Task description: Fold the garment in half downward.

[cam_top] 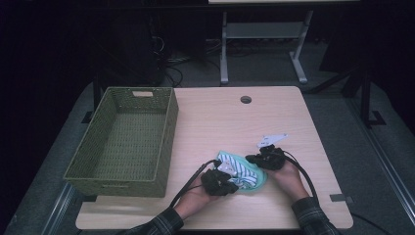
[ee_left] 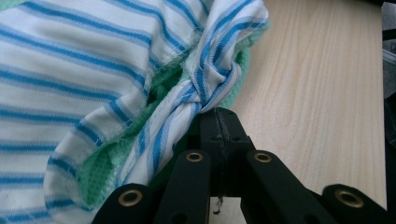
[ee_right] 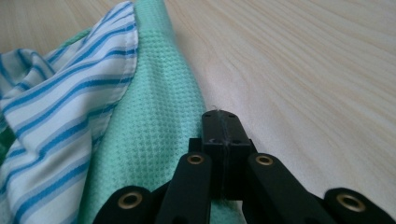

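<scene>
Striped white-and-blue cloth lies bunched with a green towel on the table, at about five o'clock from the woven basket, which holds nothing. Judging by that, putting them away hasn't started. The left gripper is closed on a twist of the striped cloth; the right gripper, jaws together, seems to pinch the towel's edge. Both hands sit low, forearms entering from six o'clock.

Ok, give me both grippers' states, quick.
Left gripper: shut, pinching the striped cloth.
Right gripper: shut at the green cloth's edge; a grip on it cannot be told.
</scene>
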Tool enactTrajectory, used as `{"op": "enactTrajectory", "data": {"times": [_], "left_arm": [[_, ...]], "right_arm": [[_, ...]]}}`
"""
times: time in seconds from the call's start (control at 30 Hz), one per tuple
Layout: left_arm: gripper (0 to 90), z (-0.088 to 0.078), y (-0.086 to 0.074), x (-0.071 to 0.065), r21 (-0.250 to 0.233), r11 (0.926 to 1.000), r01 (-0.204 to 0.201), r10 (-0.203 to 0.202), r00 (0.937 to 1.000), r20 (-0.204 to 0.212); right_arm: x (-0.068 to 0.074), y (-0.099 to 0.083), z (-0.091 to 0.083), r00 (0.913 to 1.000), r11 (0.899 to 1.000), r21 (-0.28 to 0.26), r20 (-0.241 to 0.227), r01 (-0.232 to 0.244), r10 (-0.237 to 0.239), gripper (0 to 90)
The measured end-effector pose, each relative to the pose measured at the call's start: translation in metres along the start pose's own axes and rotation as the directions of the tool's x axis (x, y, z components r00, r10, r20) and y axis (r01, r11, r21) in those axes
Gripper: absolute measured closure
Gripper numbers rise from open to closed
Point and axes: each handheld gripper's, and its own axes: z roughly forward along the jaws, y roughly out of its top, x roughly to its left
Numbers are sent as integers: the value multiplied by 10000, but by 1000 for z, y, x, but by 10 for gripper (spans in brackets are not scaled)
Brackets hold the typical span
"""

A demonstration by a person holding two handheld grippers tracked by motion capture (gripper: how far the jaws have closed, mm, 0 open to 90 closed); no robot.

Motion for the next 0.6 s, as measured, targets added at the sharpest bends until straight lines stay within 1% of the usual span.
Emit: {"op": "enactTrajectory", "data": {"times": [0.03,0.1,0.13,0.17,0.2,0.23,0.3,0.33,0.37,0.4,0.43,0.5,0.53,0.57,0.6], "left_arm": [[894,0,0,1,-11,10000,10,-10,10000,-26],[894,-1,-1,3,-32,10000,64,-64,10000,-65],[894,-2,-1,3,-34,10000,63,-63,9999,-82],[894,-2,-1,4,-80,9999,109,-110,9999,-114],[894,-3,-2,5,-60,10000,73,-74,9998,-171],[894,-4,-2,6,-57,9999,85,-86,9998,-190],[894,-5,-2,7,-77,9999,86,-88,9997,-237],[894,-5,-2,7,-74,9999,81,-83,9996,-266],[894,-6,-2,8,-58,10000,43,-44,9995,-302],[894,-6,-2,9,-60,10000,49,-51,9995,-309],[894,-6,-3,9,-71,9999,99,-102,9994,-334],[894,-7,-3,10,-53,9999,87,-89,9992,-389],[894,-7,-2,11,-40,9999,107,-109,9992,-390],[894,-7,-3,12,-62,9999,115,-117,9991,-420],[894,-8,-3,13,-75,9999,145,-148,9989,-452]], "right_arm": [[0,-1,-1,10000,10000,22,-22,-47,47,898],[0,-2,-3,10000,10000,38,-33,10,-10,899],[1,-2,-4,10000,10000,55,-48,-74,74,898],[0,-3,-5,10000,10000,60,-64,9,-9,899],[1,-4,-6,10000,10000,73,-79,-53,53,899],[1,-5,-8,10000,10000,46,-65,19,-18,898],[2,-6,-11,9999,9999,26,-104,-131,132,899],[2,-7,-12,9999,10000,-1,-136,-77,77,898],[2,-8,-13,9997,9999,43,-170,-158,159,899],[3,-9,-14,9998,9999,47,-181,-95,96,898],[4,-10,-15,9998,9999,-10,-154,-138,138,899],[5,-13,-17,9998,10000,-2,-176,-11,11,899],[6,-14,-19,9998,9999,4,-171,-116,116,899],[6,-16,-20,9997,10000,-6,-226,-42,42,899],[8,-16,-22,9995,9999,5,-271,-157,158,898]]}}
